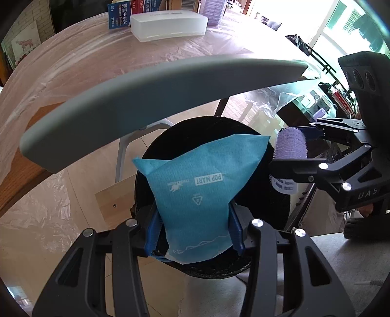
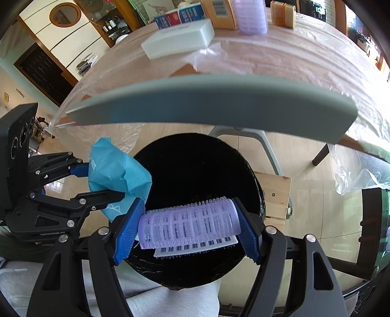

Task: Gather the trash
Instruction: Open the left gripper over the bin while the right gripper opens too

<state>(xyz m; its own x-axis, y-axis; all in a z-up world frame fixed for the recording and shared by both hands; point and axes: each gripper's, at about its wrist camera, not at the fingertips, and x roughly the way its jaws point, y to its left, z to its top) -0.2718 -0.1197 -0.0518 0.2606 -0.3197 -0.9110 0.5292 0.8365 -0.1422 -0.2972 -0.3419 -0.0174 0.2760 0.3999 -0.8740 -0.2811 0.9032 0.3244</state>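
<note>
My left gripper [image 1: 193, 234] is shut on a blue POP MART wrapper [image 1: 197, 192] and holds it over the open black trash bin [image 1: 256, 265]. My right gripper [image 2: 189, 230] is shut on a purple hair roller pack [image 2: 189, 225] with a barcode label, also held over the bin [image 2: 195, 168]. In the left wrist view the right gripper [image 1: 290, 148] with the roller [image 1: 291, 143] is at the right. In the right wrist view the left gripper [image 2: 102, 181] with the wrapper [image 2: 117, 175] is at the left.
A grey chair seat edge [image 1: 146, 97] spans just beyond the bin, before a table covered in plastic sheet [image 1: 85, 53]. On the table stand a white box [image 1: 168, 23], a blue carton [image 1: 118, 13] and another purple roller pack [image 2: 251, 14]. Tiled floor lies below.
</note>
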